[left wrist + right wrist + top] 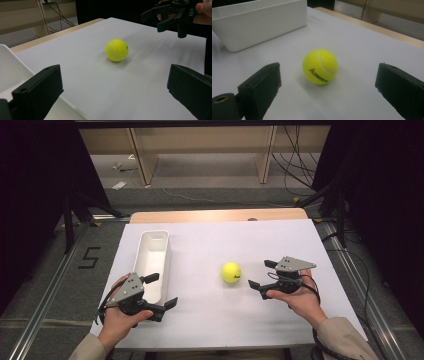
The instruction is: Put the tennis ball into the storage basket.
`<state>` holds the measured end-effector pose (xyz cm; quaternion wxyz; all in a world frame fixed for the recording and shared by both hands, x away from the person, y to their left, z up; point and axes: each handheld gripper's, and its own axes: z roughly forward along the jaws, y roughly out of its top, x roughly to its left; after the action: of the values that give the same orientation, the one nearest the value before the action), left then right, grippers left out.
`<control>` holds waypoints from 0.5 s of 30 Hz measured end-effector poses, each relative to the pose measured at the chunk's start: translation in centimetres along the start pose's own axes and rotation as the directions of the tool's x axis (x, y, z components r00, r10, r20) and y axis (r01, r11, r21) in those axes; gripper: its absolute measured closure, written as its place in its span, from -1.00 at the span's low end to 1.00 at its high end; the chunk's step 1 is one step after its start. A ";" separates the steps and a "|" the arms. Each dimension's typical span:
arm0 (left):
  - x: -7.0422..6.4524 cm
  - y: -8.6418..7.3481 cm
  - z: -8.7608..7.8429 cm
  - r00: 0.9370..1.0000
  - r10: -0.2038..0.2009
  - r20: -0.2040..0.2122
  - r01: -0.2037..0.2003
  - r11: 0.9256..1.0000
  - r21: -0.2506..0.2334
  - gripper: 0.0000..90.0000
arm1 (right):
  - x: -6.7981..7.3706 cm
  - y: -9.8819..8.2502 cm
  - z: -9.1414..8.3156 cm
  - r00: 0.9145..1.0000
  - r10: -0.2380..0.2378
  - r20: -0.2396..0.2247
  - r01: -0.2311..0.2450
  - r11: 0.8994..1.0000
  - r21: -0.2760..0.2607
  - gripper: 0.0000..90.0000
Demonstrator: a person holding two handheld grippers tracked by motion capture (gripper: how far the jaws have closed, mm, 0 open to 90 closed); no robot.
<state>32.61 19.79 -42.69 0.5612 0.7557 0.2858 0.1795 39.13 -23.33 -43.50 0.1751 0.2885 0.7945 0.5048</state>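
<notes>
We judged the step in hand to be the approach for a grasp on the tennis ball, with the right hand-held gripper nearest to it. That hand-held gripper stood released, its jaws spread wide and nothing between them; the ball lay just ahead of its tips, on the white sheet covering the table, and apart from both jaws. To do this well, we thought, the jaws had to slide on level until the ball's widest part sat between the pads, low enough not to ride up over its curve. A ball rolls at the first off-centre touch, so both pads should meet it together, on opposite sides.

The left hand-held gripper was likewise released and empty. It sat just beside the near end of the white bin, with the ball well ahead of it and off toward the other hand.

In the right gripper view the tennis ball looked bright yellow-green and felted, with a pale curved seam and dark lettering low on its near face. It rested alone on the sheet, throwing a soft shadow. We expected the nap to grip well and the shell to give a little under pressure.
</notes>
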 end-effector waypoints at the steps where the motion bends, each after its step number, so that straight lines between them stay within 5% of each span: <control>1: 0.0 0.0 0.0 1.000 0.000 0.001 0.000 1.000 0.000 -1.00 | 0.0 0.1 0.1 1.000 -0.001 0.001 0.001 1.000 0.001 -0.84; 15: 0.0 0.0 0.0 1.000 0.001 0.002 -0.001 1.000 0.000 -1.00 | 0.1 0.5 2.1 1.000 -0.006 -0.018 0.006 1.000 0.018 -0.85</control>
<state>32.59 19.76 -42.69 0.5617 0.7559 0.2848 0.1790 40.39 -21.64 -43.93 0.1670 0.2832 0.8014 0.4998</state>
